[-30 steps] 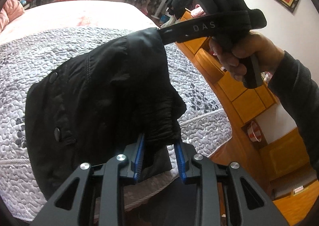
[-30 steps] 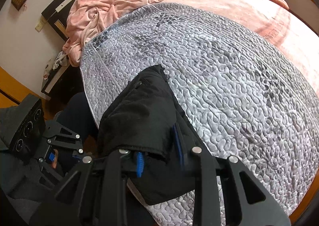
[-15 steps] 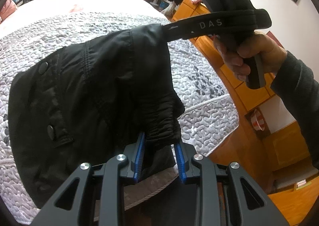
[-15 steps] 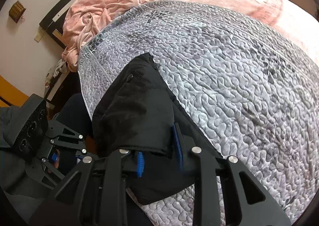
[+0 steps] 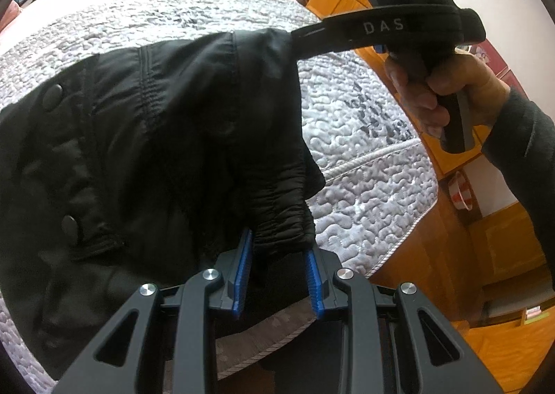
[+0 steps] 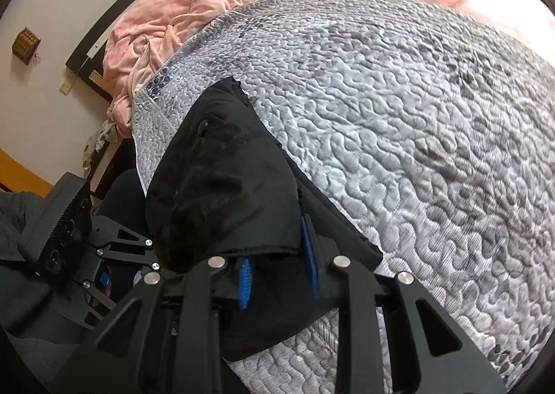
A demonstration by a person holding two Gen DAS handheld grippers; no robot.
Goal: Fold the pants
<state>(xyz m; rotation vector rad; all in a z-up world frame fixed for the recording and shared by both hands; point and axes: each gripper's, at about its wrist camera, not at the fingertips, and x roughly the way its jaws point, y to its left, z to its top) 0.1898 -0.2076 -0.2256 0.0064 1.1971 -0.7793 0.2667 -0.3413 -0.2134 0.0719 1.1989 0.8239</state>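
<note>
Black pants are held spread over a grey quilted bed, one gathered edge clamped in the left tool, another in the right tool, flanked by a pink comforter and orange wooden cabinets.

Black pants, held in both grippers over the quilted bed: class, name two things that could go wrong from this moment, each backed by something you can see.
1. The left gripper pinches only the bunched hem of the black pants; thick fabric could slip out.
2. The pants hang near the edge of the grey quilt, and the right gripper holds one corner, so the lower layer may slide off or crease.
</note>
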